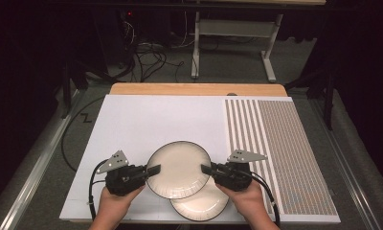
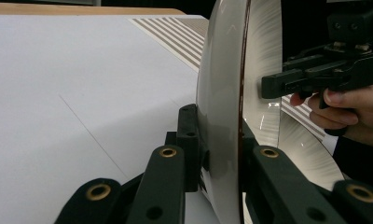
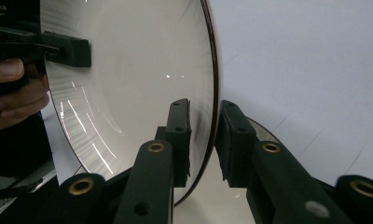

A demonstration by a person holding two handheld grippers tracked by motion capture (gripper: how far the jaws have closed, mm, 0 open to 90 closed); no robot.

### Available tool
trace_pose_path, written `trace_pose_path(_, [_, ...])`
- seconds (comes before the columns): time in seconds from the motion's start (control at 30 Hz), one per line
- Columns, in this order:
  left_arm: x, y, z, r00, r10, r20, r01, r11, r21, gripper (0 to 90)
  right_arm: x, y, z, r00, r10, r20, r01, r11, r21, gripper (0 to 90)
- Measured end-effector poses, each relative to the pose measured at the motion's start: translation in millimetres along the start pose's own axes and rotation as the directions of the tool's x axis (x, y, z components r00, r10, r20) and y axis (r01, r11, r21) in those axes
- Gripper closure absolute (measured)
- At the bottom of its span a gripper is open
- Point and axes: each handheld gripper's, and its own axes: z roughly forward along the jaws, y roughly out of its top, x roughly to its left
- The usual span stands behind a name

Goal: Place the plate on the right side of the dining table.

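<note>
At the near edge of the white mat [image 1: 146,115] in the high view, both forearms came in from six o'clock, the left gripper [image 1: 153,170] pinching the upper plate [image 1: 179,167] at its nine o'clock rim and the right gripper [image 1: 206,168] at its three o'clock rim; a second plate [image 1: 201,203] lay under it toward five o'clock. In the left gripper view, the jaws clamped the plate's rim [image 2: 222,116], the other gripper [image 2: 268,86] at two o'clock. In the right gripper view, the jaws bracketed the rim [image 3: 208,93], one pad touching it and the other just off it, the left gripper [image 3: 82,52] at ten o'clock.

White table [image 1: 146,120] w/ striped mat [image 1: 280,143], lower plate [image 1: 201,205].
</note>
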Motion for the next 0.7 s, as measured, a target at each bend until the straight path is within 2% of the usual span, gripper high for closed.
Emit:
trace_pose_path(0.33, [0.2,0.2,0.2,1.0,-0.006,-0.001,0.006,1.0,0.0,80.2,-2.7,-0.1,-0.5,0.9989,0.047,-0.001,-0.047,0.999,0.012,84.7])
trace_pose_path(0.47, [1.5,1.8,-0.2,0.9992,-0.04,0.001,0.04,0.9992,0.0,80.6,-3.4,0.3,-1.6,0.9974,0.07,-0.018,-0.07,0.998,0.01,85.9])
trace_pose_path(0.7, [-0.9,4.1,0.0,0.998,-0.063,0.003,0.063,0.998,-0.004,80.9,-0.5,3.0,-6.7,0.9967,0.078,-0.022,-0.078,0.997,0.012,86.2])
